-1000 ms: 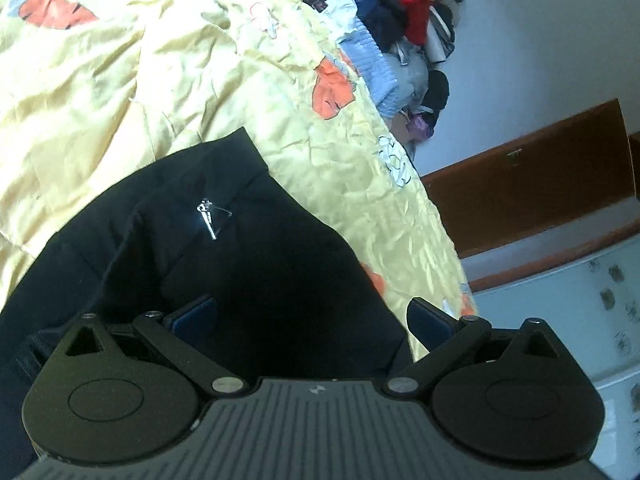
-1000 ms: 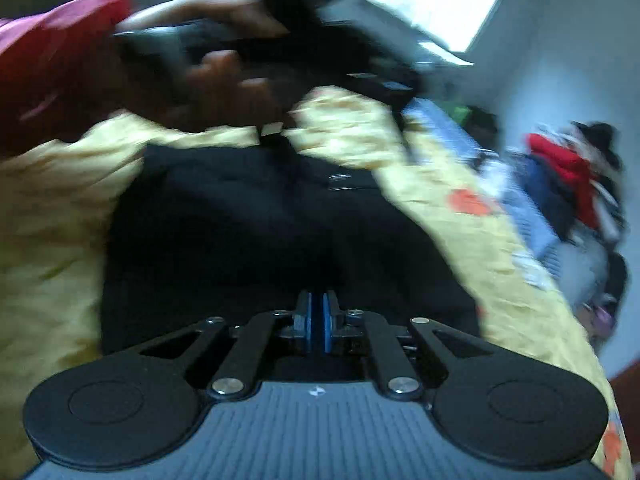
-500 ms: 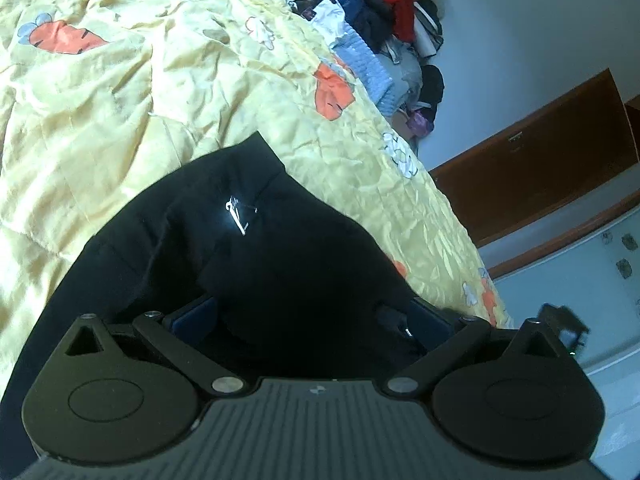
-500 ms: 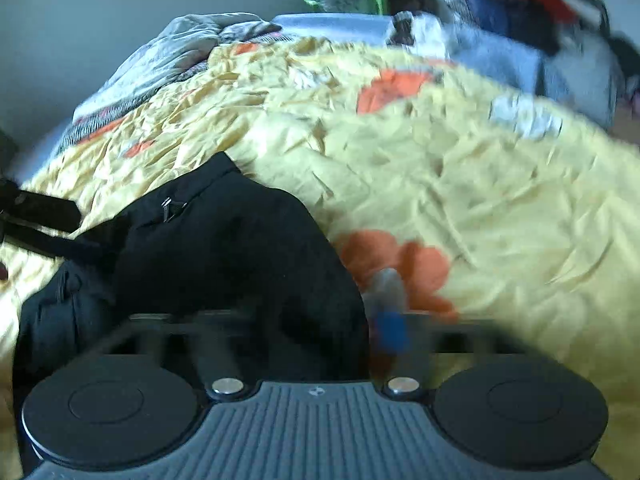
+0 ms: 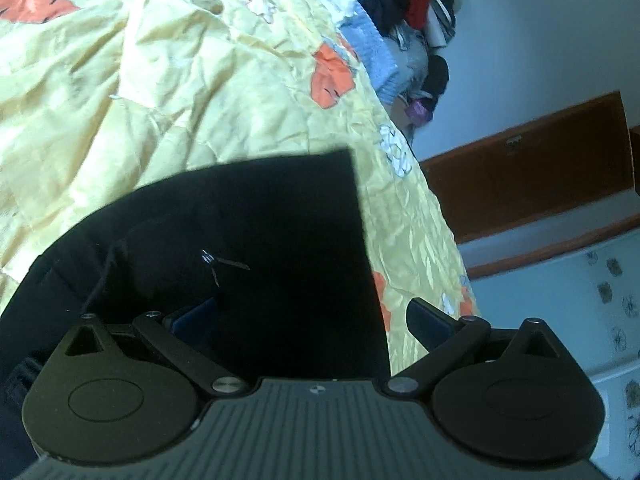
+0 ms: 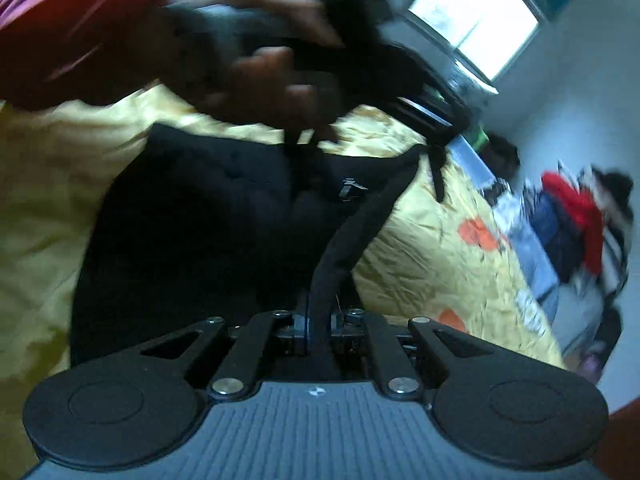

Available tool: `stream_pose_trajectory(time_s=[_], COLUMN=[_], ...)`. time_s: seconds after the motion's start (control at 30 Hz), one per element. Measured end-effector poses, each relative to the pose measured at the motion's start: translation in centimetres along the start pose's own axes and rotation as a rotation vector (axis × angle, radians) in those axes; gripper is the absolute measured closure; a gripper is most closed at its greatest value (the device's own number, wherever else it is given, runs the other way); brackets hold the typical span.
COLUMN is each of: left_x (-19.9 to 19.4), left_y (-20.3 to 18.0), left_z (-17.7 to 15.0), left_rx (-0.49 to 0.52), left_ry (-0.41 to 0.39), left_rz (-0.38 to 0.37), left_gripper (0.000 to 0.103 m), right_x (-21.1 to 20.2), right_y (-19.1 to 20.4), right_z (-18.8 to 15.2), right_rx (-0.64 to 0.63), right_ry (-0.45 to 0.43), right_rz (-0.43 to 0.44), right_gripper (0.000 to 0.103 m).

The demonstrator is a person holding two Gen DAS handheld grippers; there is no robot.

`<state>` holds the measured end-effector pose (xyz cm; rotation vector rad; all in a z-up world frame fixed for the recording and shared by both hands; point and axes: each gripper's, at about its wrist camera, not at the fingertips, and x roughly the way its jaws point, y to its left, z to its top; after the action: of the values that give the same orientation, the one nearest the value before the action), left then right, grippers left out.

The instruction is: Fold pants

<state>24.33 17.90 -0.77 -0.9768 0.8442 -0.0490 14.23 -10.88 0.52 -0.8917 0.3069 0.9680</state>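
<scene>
The right claw (image 6: 319,328) is pinching a raised edge of the pants (image 6: 200,232); the left claw (image 5: 310,320) is hanging spread over them, gripping nothing. The pants are lying bunched on the yellow quilt (image 5: 160,92). Risk: with only one edge being held, the loose side is likely to sag and crease the fold. The zipper pull (image 5: 212,264) is sitting near the left finger (image 5: 196,318) and may be snagging it.
</scene>
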Motion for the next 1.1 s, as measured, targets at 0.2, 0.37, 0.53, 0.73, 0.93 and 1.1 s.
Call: stream_pose_trajectory(time_s=[0.2, 0.37, 0.53, 0.73, 0.93, 1.1], left_x=[-2.9, -7.3, -11.8, -12.7, -12.3, -13.2], left_y=[0.3, 1.3, 4.3, 9.6, 10.2, 9.0], left_z=[-1.7, -4.6, -9.3, -12.3, -12.8, -13.7], left_rx=[0.086, 0.124, 0.116, -0.01, 0.038, 0.118], left_ry=[-0.043, -0.151, -0.186, -0.104, -0.148, -0.178], left_rz=[0.003, -0.012, -0.002, 0.052, 0.098, 0.153], left_gripper=[0.067, 0.098, 0.099, 0.099, 0.097, 0.084], right_x=[0.7, -0.4, -1.9, -2.9, -2.9, -4.0], right_y=[2.2, 3.8, 6.0, 8.9, 9.3, 10.3], right_z=[0.2, 0.3, 0.2, -0.5, -0.7, -1.2], right_rx=[-0.039, -0.036, 0.001, 0.027, 0.105, 0.194], right_ry=[0.017, 0.01, 0.014, 0.052, 0.054, 0.035], right_rz=[-0.031, -0.039, 0.014, 0.046, 0.046, -0.026], right_gripper=[0.097, 0.097, 0.097, 0.098, 0.096, 0.096])
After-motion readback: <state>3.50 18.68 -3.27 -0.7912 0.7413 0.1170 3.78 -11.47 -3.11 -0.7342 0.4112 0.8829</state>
